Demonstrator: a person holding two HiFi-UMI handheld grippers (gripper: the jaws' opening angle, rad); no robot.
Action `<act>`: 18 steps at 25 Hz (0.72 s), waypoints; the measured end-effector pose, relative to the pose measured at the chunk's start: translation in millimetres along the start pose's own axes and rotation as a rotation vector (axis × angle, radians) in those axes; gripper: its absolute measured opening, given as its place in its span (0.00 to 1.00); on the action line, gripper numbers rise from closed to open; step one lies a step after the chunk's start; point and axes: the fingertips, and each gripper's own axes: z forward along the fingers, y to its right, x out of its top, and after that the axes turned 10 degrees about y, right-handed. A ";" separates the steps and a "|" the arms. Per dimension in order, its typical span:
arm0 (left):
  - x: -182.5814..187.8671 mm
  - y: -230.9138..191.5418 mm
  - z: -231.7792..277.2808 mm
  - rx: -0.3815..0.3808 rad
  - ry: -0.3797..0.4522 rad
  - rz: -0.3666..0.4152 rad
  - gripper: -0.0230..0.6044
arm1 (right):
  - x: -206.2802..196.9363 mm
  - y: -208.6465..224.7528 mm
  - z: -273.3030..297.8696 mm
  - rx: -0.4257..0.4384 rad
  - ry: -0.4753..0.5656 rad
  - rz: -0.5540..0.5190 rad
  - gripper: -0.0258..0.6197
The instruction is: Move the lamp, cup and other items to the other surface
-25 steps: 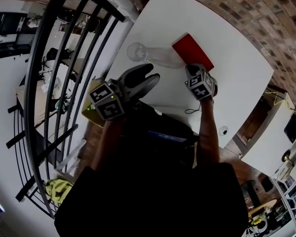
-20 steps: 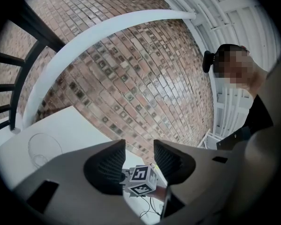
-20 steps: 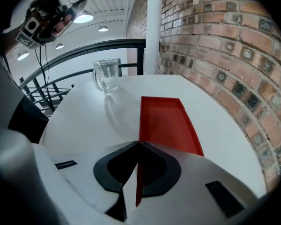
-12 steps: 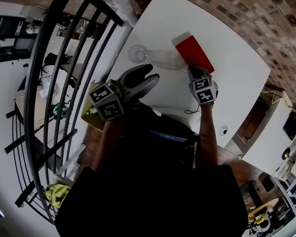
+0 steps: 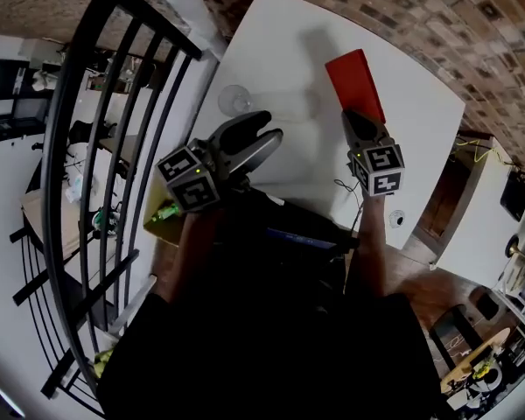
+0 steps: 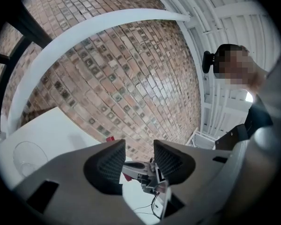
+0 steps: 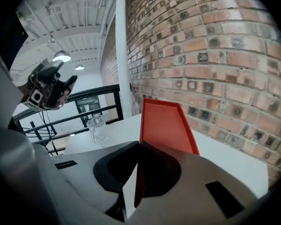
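1. My right gripper (image 5: 360,119): right of centre in the head view, marker cube toward the bottom of the frame. The jaws are clenched on the near edge of the red tray (image 5: 354,81). They have just been closing, and the tray's thin rim sits pinched between them at the lower centre of the right gripper view (image 7: 137,146).

2. Red tray: upper right of centre in the head view, running from my right jaws toward the brick wall (image 5: 437,16). In the right gripper view (image 7: 165,123) it fills the middle and stretches away from the jaws above the white table (image 5: 271,42), its raised border showing on both long sides. Its shadow lies on the table top to the upper left of it, apart from it.

3. Glass cup (image 5: 234,100): upright on the white table, well apart from the tray, to its left in the head view. It shows left of centre in the right gripper view (image 7: 97,128) and at the lower left of the left gripper view (image 6: 25,157).

4. My left gripper (image 5: 268,128): centre left in the head view, just below the cup. The jaws are released, with nothing between the pads. Through the gap (image 6: 139,149) the right gripper shows well beyond.

5. Black railing (image 5: 83,147): left side of the head view, beside the table's left edge.
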 end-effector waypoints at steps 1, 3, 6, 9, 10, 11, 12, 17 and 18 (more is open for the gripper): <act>0.1 1.6 1.6 -0.014 -0.004 -0.001 0.36 | 5.9 1.5 -6.1 -0.016 0.015 0.006 0.10; 0.5 4.7 3.9 -0.045 -0.014 -0.001 0.36 | 18.4 3.0 -19.0 -0.051 0.044 0.014 0.10; 2.9 11.3 5.4 -0.094 -0.030 -0.001 0.36 | 44.6 -1.1 -38.3 -0.100 0.100 0.009 0.10; 4.5 19.4 6.7 -0.143 -0.051 -0.007 0.36 | 59.0 -5.1 -57.8 -0.155 0.134 0.010 0.10; 4.3 21.2 6.9 -0.159 -0.057 -0.009 0.36 | 63.1 -7.1 -63.9 -0.172 0.144 0.011 0.10; 3.8 22.9 6.9 -0.174 -0.063 -0.011 0.36 | 67.1 -9.3 -70.0 -0.189 0.156 0.013 0.10; 3.2 24.7 6.6 -0.189 -0.070 -0.013 0.36 | 70.9 -11.6 -75.9 -0.204 0.168 0.016 0.10; 0.7 33.7 1.8 -0.257 -0.102 -0.033 0.36 | 87.7 -29.2 -104.0 -0.282 0.212 0.020 0.10; -0.2 34.6 -0.3 -0.271 -0.110 -0.038 0.36 | 90.2 -33.5 -109.0 -0.298 0.220 0.019 0.10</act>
